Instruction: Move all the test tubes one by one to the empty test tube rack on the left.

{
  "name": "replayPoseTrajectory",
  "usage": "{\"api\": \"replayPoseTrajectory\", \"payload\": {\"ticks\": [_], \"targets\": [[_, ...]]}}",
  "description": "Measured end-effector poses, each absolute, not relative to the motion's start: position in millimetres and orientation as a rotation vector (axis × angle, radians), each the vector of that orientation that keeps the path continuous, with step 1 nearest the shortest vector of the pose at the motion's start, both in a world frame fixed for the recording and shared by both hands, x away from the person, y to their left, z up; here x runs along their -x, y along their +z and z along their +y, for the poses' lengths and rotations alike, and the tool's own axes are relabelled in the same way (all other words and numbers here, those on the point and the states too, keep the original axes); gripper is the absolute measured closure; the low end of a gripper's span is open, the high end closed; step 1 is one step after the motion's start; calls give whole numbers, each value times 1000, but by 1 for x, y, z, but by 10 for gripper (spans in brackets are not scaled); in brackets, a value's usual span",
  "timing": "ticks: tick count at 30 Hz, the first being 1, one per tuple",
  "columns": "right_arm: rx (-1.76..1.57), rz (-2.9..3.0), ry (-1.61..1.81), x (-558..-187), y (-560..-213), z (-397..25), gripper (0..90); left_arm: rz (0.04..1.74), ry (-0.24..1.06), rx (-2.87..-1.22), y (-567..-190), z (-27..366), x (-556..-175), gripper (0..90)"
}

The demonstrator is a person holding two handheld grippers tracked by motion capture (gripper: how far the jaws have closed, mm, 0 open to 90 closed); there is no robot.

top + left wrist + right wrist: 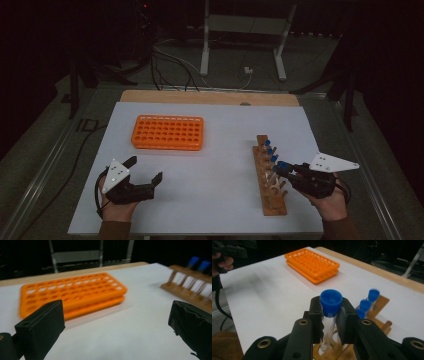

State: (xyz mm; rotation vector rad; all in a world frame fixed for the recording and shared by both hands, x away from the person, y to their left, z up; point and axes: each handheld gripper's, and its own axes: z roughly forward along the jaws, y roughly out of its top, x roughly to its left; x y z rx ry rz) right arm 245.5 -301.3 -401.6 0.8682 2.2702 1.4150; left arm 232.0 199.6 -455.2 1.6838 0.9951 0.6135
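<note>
Blue-capped tube (pixel 330 305), clamped in right gripper (pixel 331 315)

Dim, dark-edged pictures; the orange rack (pixel 72 293) smears with motion blur, the surroundings falling into near black.

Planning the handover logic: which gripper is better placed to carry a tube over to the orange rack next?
Right. The right gripper is already shut on a blue-capped tube above the wooden rack. The left gripper sits open and holds nothing, though nearer the orange rack.
</note>
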Motion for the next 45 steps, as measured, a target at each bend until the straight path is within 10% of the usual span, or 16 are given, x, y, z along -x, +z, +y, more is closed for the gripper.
{"api": "replayPoseTrajectory", "payload": {"ticks": [31,37,45], "targets": [[-833,2340,1506,-280,-394,-225,761,735,395,-1811,-438,44,-269,80],[-829,2351,1510,-282,-397,-212,760,713,398,-1823,-440,25,-266,201],[-840,2357,1512,-283,-399,-199,760,644,359,-1851,-441,12,-264,576]]}}
